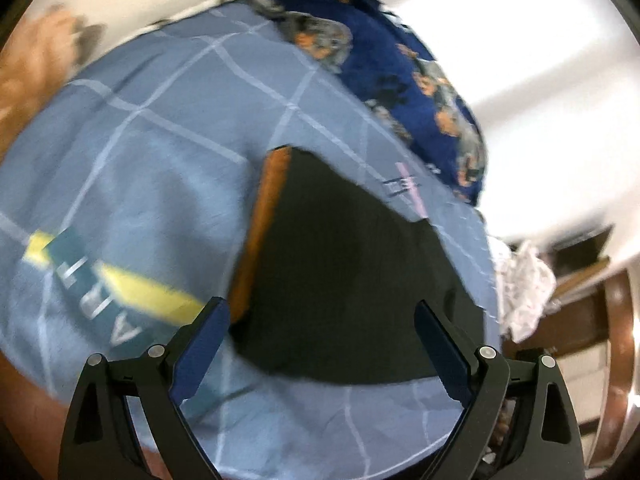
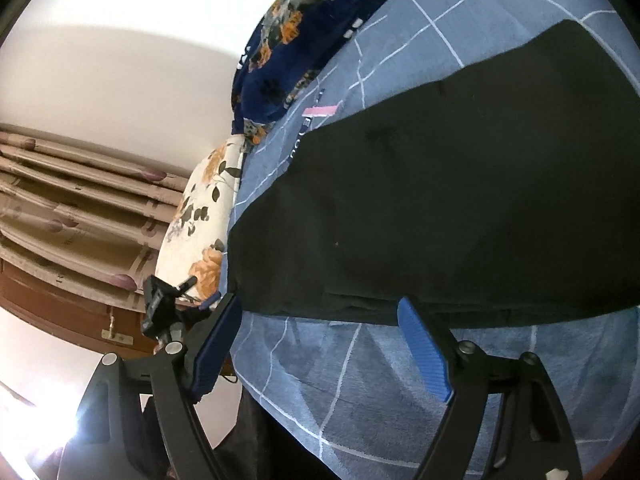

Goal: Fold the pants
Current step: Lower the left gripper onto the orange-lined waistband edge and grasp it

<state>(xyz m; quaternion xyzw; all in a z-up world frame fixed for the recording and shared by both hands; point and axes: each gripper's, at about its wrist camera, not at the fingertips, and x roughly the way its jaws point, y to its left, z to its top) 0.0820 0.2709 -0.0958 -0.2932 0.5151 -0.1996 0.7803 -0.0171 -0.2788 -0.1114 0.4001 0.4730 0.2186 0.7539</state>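
Blue grid-lined bedsheet [image 2: 360,380] across the bed, white walls beyond. Black pants [image 2: 440,220] spread flat on the sheet, orange lining [image 1: 264,232] showing along one edge in the left view. Navy floral cloth [image 2: 288,52] and cream floral pillow [image 2: 200,216] bunched at the far side. Left hand-held gripper [image 1: 322,312] spread wide over the pants, nothing pinched. Right hand-held gripper [image 2: 320,308] spread too, hovering at the pants' near edge, pads clear of the fabric.
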